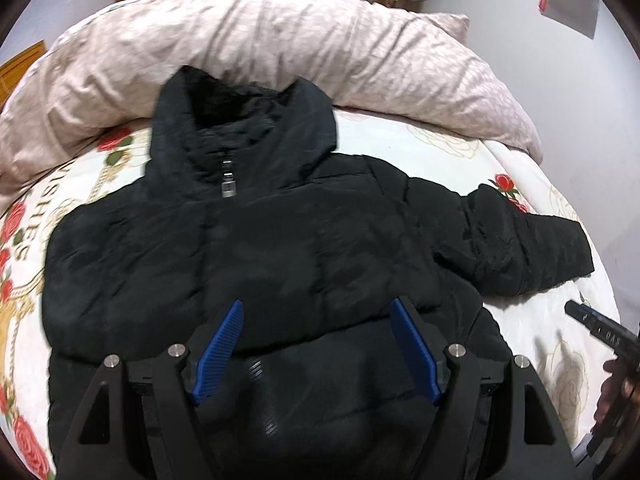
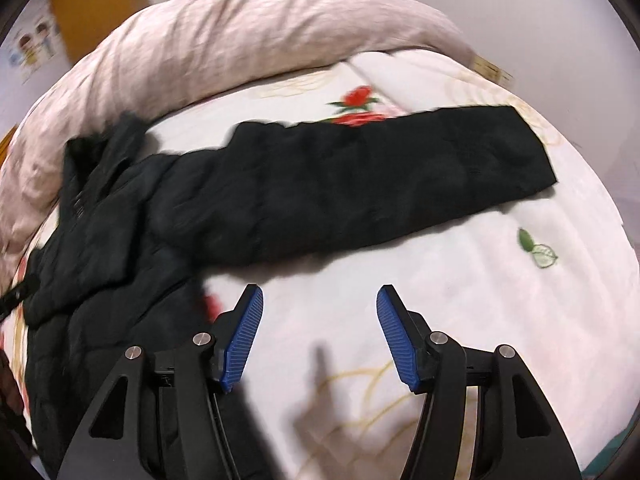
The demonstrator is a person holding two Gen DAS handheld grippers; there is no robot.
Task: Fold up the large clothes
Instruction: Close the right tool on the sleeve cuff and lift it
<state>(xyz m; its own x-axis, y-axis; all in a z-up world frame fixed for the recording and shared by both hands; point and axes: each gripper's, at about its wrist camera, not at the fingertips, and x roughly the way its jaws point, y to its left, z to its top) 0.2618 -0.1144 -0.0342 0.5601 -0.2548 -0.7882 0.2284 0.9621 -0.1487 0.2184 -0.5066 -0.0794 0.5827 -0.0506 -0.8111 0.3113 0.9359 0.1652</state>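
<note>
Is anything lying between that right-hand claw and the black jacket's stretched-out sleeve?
Nothing visible. Only bare floral bedsheet lies between the open right gripper and the sleeve of the black jacket.

On the floral bedsheet (image 1: 32,216) at your left you can read "SHES" in gold capitals, cut off by the black jacket (image 1: 260,248). White letters on the right gripper (image 1: 600,330) are too blurred.

Both wrist views look down close over the bed (image 1: 460,152), sharing the black jacket's (image 1: 260,240) sleeve (image 2: 360,176).
</note>
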